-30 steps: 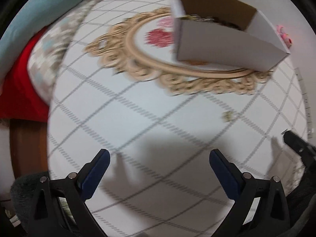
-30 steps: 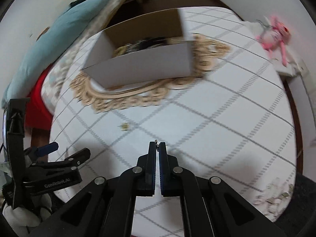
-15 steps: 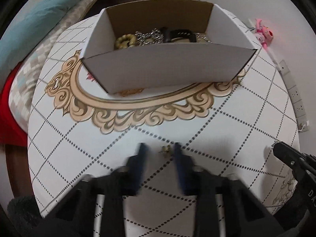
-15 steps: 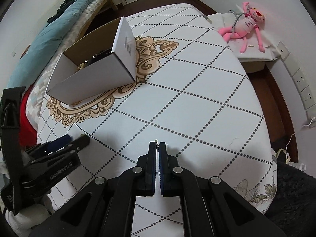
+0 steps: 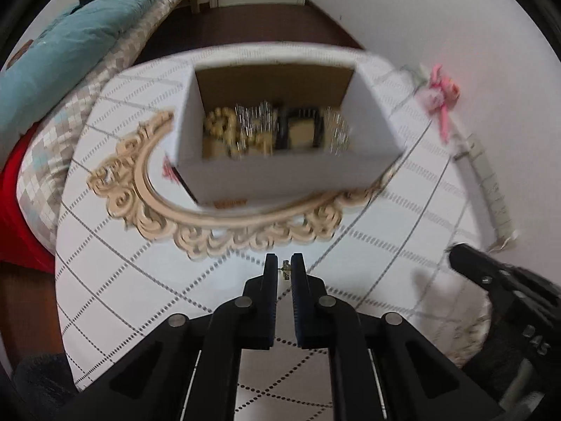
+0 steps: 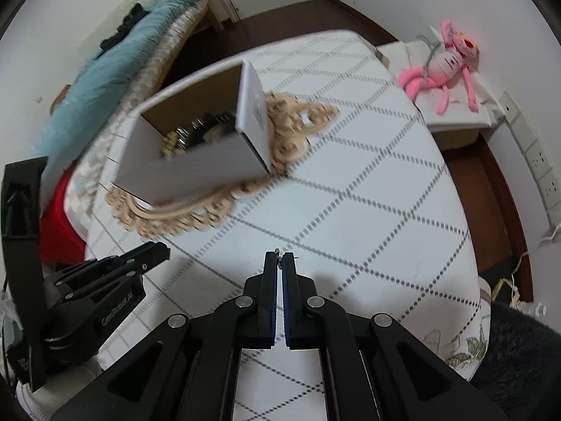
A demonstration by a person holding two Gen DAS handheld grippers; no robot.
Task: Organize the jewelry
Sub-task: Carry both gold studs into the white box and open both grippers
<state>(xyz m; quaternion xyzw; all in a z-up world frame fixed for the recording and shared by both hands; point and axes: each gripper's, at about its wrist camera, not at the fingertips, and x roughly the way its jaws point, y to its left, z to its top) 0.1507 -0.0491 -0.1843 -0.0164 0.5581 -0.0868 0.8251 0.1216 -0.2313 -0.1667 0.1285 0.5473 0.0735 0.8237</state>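
You are in a home bedroom: a bed with a teal duvet [image 6: 115, 80] lies at ten o'clock, a pink plush toy [image 6: 445, 66] at two o'clock, wall sockets [image 6: 540, 161] at three.

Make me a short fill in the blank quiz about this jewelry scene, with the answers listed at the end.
1. The left gripper is shut on a small gold ____.
2. The white cardboard box on the table already holds ____.
3. The plush toy beyond the table's far edge is coloured ____.
4. The box stands on a beige ____ printed on the tablecloth.

Answers: earring; jewelry; pink; ornament
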